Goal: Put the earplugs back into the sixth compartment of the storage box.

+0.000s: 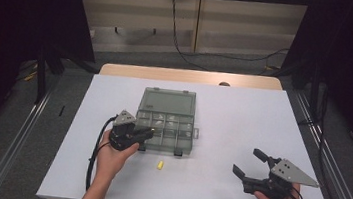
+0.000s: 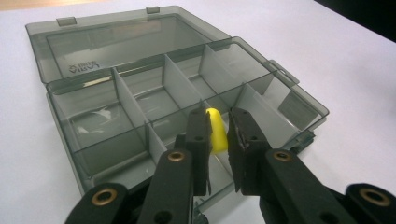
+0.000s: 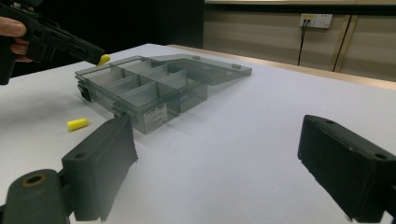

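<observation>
Our left gripper (image 2: 218, 140) clamps a yellow earplug (image 2: 217, 135) over the organizer box (image 2: 70, 126). Released off-centre, it may strike a divider (image 2: 175, 88) and bounce out. Our right gripper (image 3: 215, 172) rests, jaws apart.

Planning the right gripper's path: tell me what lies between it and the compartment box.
Bare white table lies between the right gripper and the compartment box, as the high view shows. The loose yellow earplug lies off to the side.

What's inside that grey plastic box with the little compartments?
The compartments of the open box look empty. The left gripper holds a yellow earplug above a near one. Its jaws cover part of the near row, so that bit stays unseen.
</observation>
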A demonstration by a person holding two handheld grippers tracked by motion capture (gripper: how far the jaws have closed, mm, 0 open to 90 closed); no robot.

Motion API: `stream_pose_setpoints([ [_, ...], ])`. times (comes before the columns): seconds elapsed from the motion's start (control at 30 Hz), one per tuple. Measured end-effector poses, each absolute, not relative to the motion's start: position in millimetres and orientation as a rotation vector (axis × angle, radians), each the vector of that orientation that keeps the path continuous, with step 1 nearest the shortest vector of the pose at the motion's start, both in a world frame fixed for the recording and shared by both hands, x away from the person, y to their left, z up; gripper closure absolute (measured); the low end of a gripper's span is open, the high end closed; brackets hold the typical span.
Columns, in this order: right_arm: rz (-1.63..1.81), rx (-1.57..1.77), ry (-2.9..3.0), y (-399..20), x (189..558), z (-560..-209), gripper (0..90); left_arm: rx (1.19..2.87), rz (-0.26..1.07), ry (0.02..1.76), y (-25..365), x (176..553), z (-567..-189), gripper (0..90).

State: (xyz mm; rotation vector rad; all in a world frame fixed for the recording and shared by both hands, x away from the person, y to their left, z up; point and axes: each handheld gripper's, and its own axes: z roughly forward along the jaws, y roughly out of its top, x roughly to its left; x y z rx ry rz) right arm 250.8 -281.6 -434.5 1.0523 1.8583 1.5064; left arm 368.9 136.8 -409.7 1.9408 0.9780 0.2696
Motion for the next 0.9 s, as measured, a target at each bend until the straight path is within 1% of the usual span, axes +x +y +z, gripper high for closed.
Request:
stream_pose_setpoints([
  [0.17,1.505,1.057,1.862,-282,251,-435,10.7,1.952,0.276,0.979,133,371,-413,76.8],
  [0.27,1.506,1.059,1.858,-282,251,-435,10.7,1.958,0.288,0.988,132,373,-415,71.1],
  [0.4,1.505,1.055,1.862,-281,251,-435,10.8,1.952,0.290,0.992,132,370,-414,67.7],
  [0.7,1.501,1.054,1.859,-282,251,-435,10.8,1.925,0.271,1.011,139,357,-416,49.6],
  [0.83,1.500,1.046,1.865,-280,251,-435,10.8,1.920,0.267,1.006,143,351,-417,45.5],
  [0.9,1.500,1.042,1.863,-280,250,-435,10.8,1.917,0.263,1.013,145,348,-417,41.6],
])
